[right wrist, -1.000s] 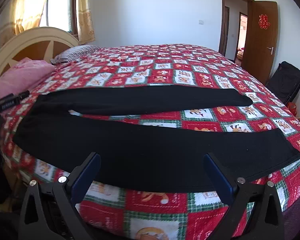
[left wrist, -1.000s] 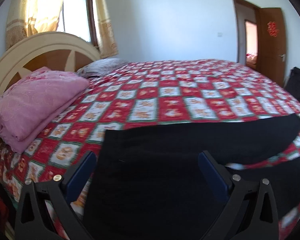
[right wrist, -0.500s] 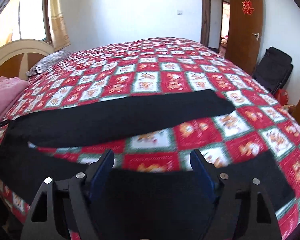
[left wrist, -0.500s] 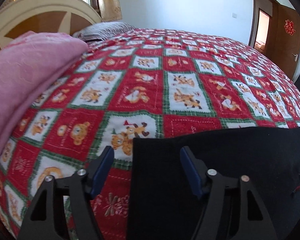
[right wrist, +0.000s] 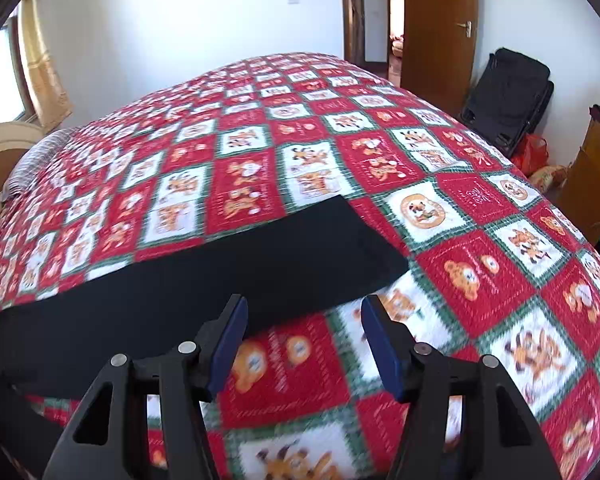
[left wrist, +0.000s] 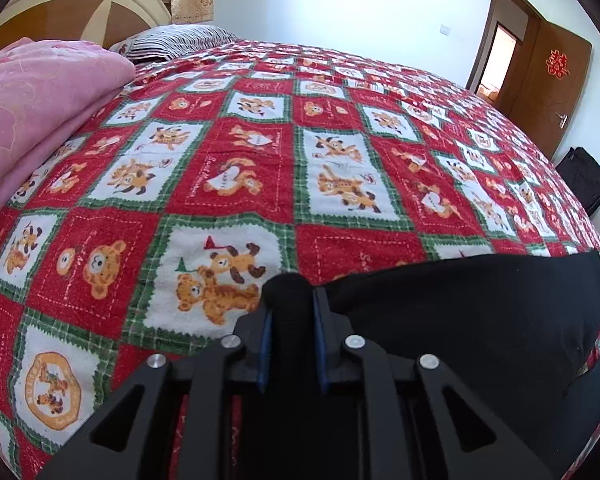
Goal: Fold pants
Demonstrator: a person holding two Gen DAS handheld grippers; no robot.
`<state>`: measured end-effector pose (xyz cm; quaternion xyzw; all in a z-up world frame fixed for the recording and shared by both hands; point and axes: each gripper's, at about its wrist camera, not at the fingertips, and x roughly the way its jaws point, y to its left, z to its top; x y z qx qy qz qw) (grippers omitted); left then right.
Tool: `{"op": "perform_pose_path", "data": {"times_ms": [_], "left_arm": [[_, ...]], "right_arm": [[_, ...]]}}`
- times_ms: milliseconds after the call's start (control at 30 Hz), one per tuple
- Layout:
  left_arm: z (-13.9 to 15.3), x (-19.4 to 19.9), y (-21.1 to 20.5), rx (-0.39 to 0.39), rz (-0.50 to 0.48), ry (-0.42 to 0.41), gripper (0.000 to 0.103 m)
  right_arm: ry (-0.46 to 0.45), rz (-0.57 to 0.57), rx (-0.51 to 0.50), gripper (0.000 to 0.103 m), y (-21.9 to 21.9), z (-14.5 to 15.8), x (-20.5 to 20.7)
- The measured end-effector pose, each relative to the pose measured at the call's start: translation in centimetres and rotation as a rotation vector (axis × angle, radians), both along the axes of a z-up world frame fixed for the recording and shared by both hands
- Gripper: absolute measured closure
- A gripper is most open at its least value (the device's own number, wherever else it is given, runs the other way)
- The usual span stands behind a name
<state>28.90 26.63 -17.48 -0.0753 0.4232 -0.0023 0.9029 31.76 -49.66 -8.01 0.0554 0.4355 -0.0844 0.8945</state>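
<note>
while left claw [left wrist: 290,312] pinches a bunched corner of black pants [left wrist: 480,304], right claw [right wrist: 302,340] hangs released over the bed [right wrist: 480,264].

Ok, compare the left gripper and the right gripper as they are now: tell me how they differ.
The left gripper is shut on the black pants, a bunch of cloth pinched between its blue pads; the right gripper is open and holds nothing. The left one sits at a corner of the pants, while the right one hovers over bare bedspread just short of the pant leg's edge. Both have black frames and blue pads.
</note>
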Motion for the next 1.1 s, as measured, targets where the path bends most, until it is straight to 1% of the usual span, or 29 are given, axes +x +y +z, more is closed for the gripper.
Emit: {"op": "perform_pose_path", "data": {"times_ms": [67,133,200,267,300,400,467,533,633,667,733,767,800,833,867,900,933,1000,1100], "left_arm": [[0.0,0.1,0.1,-0.001,0.001,0.003,0.083],[0.0,0.1,0.1,0.021,0.021,0.004,0.07],[0.1,0.2,0.2,0.033,0.027,0.003,0.065],[0.1,0.4,0.3,0.044,0.03,0.008,0.062],[0.1,0.4,0.4,0.044,0.032,0.008,0.06],[-0.1,0.7,0.5,0.045,0.027,0.015,0.06],[-0.2,0.9,0.4,0.049,0.017,0.022,0.06],[-0.2,1.0,0.3,0.05,0.011,0.03,0.06],[-0.2,1.3,0.4,0.046,0.007,0.042,0.061],[-0.2,1.3,0.2,0.048,0.005,0.045,0.061],[-0.2,1.3,0.1,0.042,-0.016,0.044,0.067],[-0.2,1.4,0.2,0.033,-0.025,0.042,0.068],[-0.2,1.4,0.2,0.021,-0.032,0.043,0.071],[-0.2,1.4,0.3,0.009,-0.036,0.039,0.075],[-0.2,1.4,0.3,0.0,-0.037,0.039,0.077],[-0.2,1.5,0.3,-0.006,-0.045,0.038,0.081],[-0.2,1.5,0.1,-0.002,-0.048,0.037,0.082],[0.0,1.4,-0.2,0.004,-0.055,0.032,0.085],[0.8,1.0,-0.3,-0.002,-0.05,-0.002,0.088]], "right_arm": [[0.012,-0.023,0.022,0.042,-1.6,-0.4,1.6],[0.024,-0.039,0.032,0.042,-2.9,-0.8,3.1],[0.042,-0.05,0.036,0.042,-4.1,-1.3,4.6],[0.057,-0.059,0.026,0.037,-5.0,-1.8,6.1],[0.065,-0.055,0.029,0.036,-5.4,-2.1,6.8],[0.086,-0.044,0.044,0.036,-6.1,-3.0,8.9],[0.103,-0.024,0.035,0.035,-6.1,-3.7,10.4],[0.098,-0.015,0.025,0.035,-6.2,-4.2,11.7],[0.125,-0.006,0.077,0.035,-6.7,-5.5,13.5],[0.134,-0.01,0.079,0.035,-6.8,-5.9,14.0],[0.144,-0.006,0.081,0.035,-7.0,-6.6,14.7],[0.143,0.003,0.079,0.036,-6.9,-6.7,15.0],[0.145,0.009,0.079,0.041,-6.9,-6.7,15.0],[0.145,0.019,0.081,0.067,-6.8,-6.6,15.0],[0.144,0.04,0.092,0.08,-6.7,-6.5,14.8],[0.141,0.05,0.1,0.083,-6.7,-6.4,14.7],[0.136,0.055,0.113,0.093,-6.8,-6.3,14.5],[0.128,0.057,0.14,0.094,-7.0,-6.2,14.1],[0.101,0.06,0.121,0.095,-6.4,-5.4,13.4]]}}
